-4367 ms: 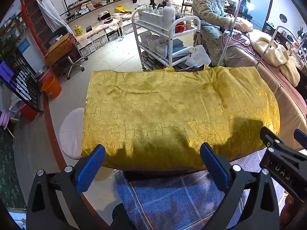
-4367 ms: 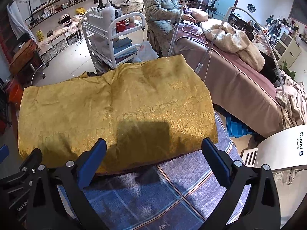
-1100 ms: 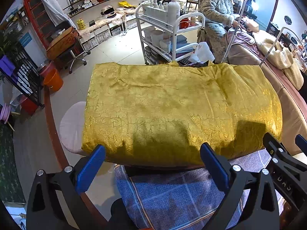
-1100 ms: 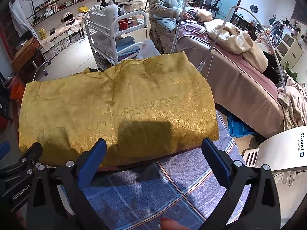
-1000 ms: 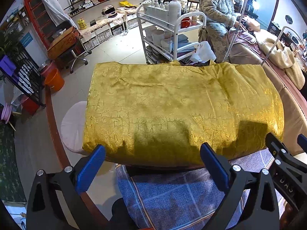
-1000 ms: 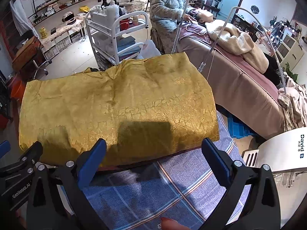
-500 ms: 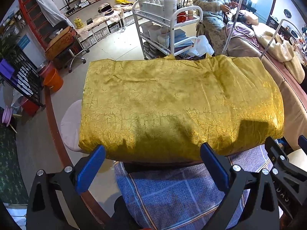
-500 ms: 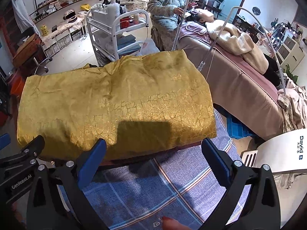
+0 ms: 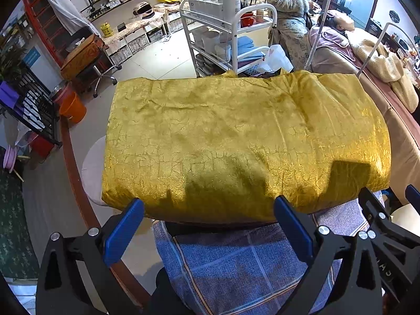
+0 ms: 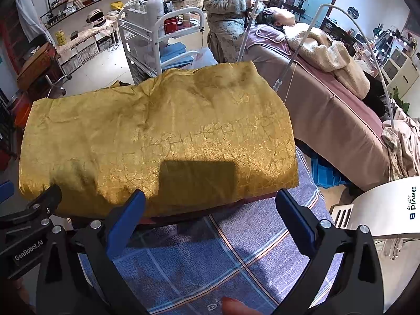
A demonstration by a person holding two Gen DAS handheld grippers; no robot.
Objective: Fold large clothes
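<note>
Gold garment (image 9: 244,141) unmoved; white trolley (image 9: 231,39) behind, blue plaid cloth (image 9: 249,262) below.

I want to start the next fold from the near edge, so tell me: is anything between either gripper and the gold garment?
Nothing visible is. The left gripper and right gripper are both open and empty, just short of the near edge of the gold garment. Only the blue checked cloth lies beneath them.

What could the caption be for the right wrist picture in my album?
Open right gripper hovers at the near edge of a folded gold garment lying above a blue plaid cloth.
</note>
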